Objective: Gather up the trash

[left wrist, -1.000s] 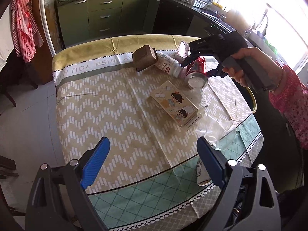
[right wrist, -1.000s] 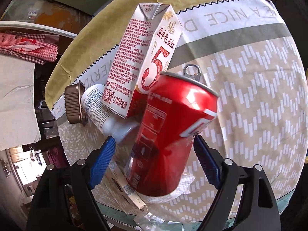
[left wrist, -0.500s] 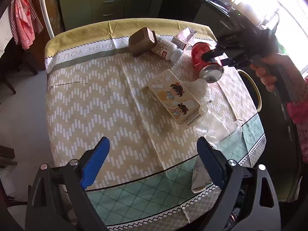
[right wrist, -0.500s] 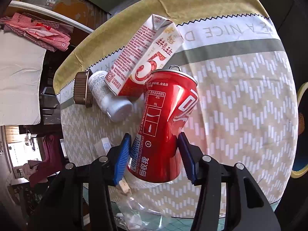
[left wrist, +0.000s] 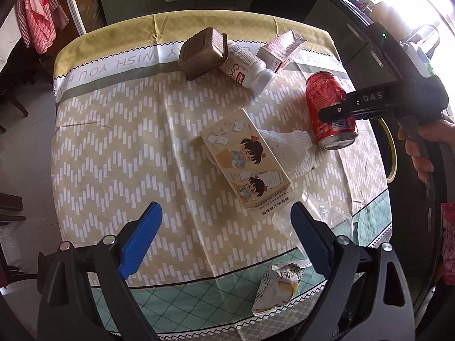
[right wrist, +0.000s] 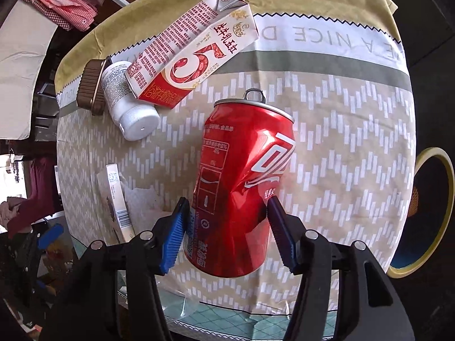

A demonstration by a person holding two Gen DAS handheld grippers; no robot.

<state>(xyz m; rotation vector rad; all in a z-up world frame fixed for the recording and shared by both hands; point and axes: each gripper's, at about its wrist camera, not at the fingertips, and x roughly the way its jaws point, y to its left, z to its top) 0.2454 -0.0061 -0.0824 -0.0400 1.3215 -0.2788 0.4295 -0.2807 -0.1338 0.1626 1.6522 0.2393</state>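
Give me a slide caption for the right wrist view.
Right gripper clamps a dented red soda can above the tablecloth.

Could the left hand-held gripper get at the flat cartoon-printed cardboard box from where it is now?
Probably yes. The left hand-held gripper is open and empty, and the flat cartoon-printed cardboard box lies just ahead of it with bare tablecloth between. Only clear crumpled plastic touches its near corner.

Table: your cloth-covered table [left wrist: 113, 142] carries the trash.
Cartoon box [left wrist: 246, 162]: centre.
Beyond it: brown container [left wrist: 203, 52], white bottle [left wrist: 247, 68], milk carton [left wrist: 281, 51].
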